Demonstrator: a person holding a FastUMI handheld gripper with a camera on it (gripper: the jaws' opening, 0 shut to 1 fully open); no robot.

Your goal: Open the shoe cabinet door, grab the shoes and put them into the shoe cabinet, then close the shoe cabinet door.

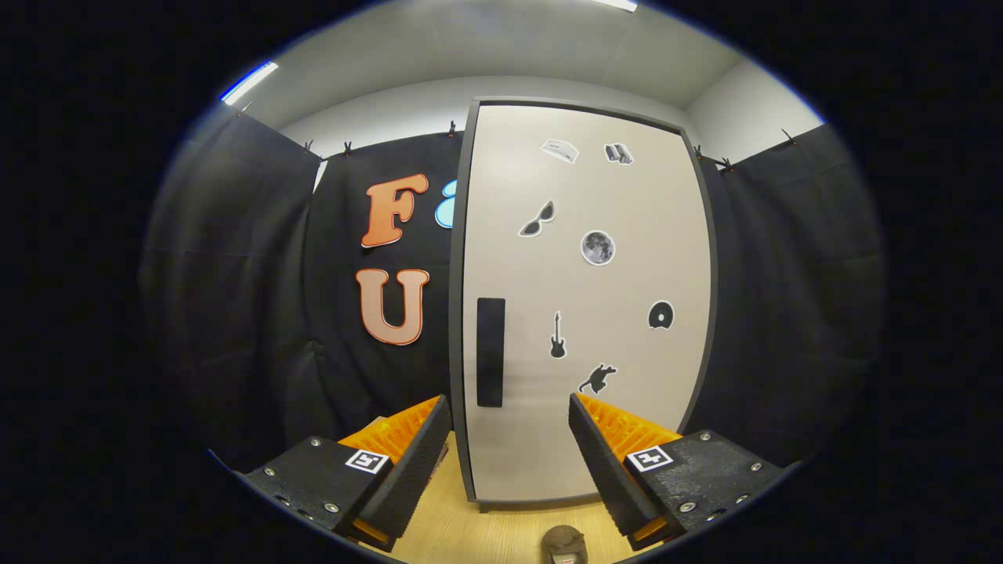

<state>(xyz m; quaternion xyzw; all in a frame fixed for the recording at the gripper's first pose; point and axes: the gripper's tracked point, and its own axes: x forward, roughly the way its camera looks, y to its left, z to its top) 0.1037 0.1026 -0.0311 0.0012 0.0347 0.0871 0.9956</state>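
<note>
Your tongs [510, 423] are spread wide, with a broad gap between the two fingers and nothing held in it. The left finger [407, 470] and the right finger [607, 466] each slant inward toward their tips, so the opening is a little narrower at the front than at the base. Both ridged inner pads face each other across the gap, and neither one touches anything. You are holding the tongs roughly level and pointing straight ahead, with both fingers at about the same height. Each finger base carries a small square marker on its top face.
</note>
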